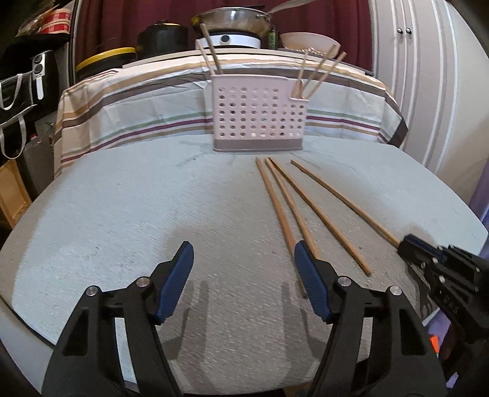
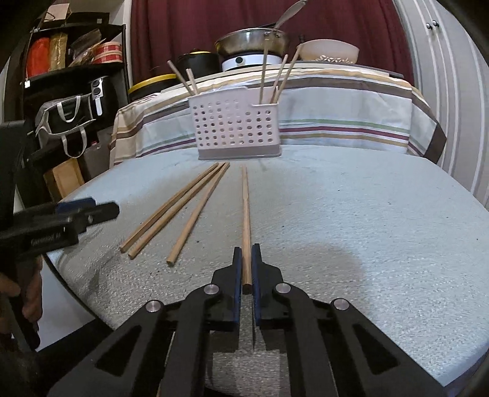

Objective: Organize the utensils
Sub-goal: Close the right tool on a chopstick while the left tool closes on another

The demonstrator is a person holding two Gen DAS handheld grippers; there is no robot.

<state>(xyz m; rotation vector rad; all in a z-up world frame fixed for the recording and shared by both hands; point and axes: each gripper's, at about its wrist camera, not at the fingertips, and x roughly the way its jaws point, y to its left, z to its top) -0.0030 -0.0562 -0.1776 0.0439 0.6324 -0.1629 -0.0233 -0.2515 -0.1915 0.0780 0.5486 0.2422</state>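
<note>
A perforated white utensil caddy (image 1: 256, 119) (image 2: 235, 128) stands at the far side of the pale cloth-covered table (image 1: 122, 213), with several wooden chopsticks upright in its two ends. Three loose chopsticks (image 1: 290, 210) (image 2: 171, 213) lie in front of it. My left gripper (image 1: 243, 247) (image 2: 104, 209) hovers open, its right finger (image 1: 308, 274) over their near ends and nothing between the pads. My right gripper (image 2: 247, 250) (image 1: 406, 244) is shut on the near end of a fourth chopstick (image 2: 245, 207) (image 1: 345, 201), which lies on the table pointing at the caddy.
Behind the caddy a striped cloth (image 1: 152, 116) covers a higher surface bearing a steel pan (image 1: 232, 18), a black pot (image 1: 162, 36) and a bowl (image 2: 328, 50). A dark shelf with bags (image 2: 64, 119) stands left, white cabinet doors (image 1: 428, 76) right. A hand (image 2: 27, 302) grips the left tool.
</note>
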